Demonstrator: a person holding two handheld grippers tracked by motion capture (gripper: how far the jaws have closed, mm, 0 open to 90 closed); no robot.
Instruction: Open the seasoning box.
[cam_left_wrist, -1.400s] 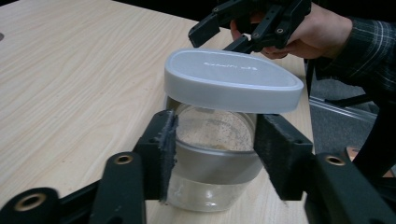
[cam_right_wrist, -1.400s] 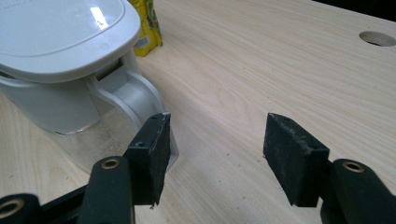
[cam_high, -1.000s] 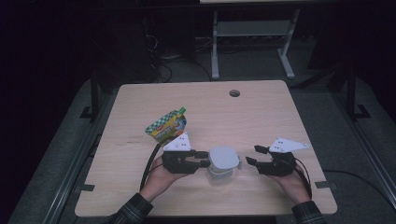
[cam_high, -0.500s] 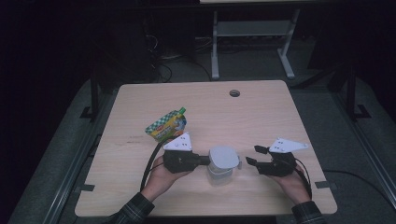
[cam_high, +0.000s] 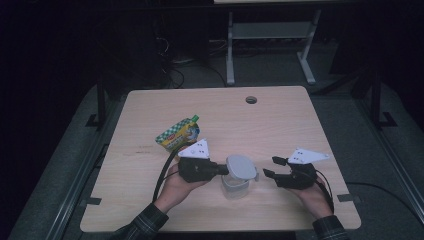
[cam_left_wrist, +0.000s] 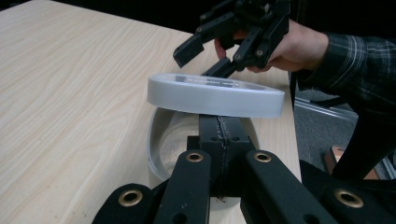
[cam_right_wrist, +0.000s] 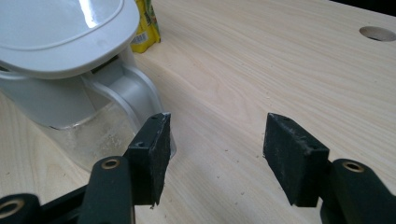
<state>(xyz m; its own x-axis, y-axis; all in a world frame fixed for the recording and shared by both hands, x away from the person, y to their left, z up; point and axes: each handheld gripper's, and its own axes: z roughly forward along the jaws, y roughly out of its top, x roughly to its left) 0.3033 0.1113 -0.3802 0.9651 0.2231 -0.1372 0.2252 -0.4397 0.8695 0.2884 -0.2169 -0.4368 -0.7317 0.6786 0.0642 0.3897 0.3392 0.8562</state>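
Here, at a pale wooden table (cam_high: 280, 120), a person works with a two-jaw gripper in each hand on a small clear container (cam_high: 235, 186) with a grey lid (cam_high: 241, 167). The container stands near the table's front edge, between the two hands. Its lid is raised and tilted above the open rim — in the left gripper view the lid (cam_left_wrist: 215, 95) hangs over the container's mouth (cam_left_wrist: 161, 140), with the gripper's black jaws running in under it.

The left gripper (cam_high: 220, 169) comes in from the left, and its jaws are pressed together, their tips at the lid's underside; whether they pinch a tab or the lid's edge cannot be told, since the lid hides the tips. The left hand (cam_high: 177, 186) lies on the table behind it, a plaid sleeve (cam_high: 145, 222) at the wrist.

The right gripper (cam_high: 274, 167) sits just to the right of the container, apart from it, jaws spread and holding nothing. In the right gripper view its two black pads (cam_right_wrist: 154, 149) frame bare wood, with the container's grey hinge piece (cam_right_wrist: 126, 91) just beyond the left pad.

A green-and-yellow pouch (cam_high: 178, 134) with a checked edge lies flat farther back on the left — well clear of both grippers. A round cable hole (cam_high: 251, 100) marks the far side of the table.
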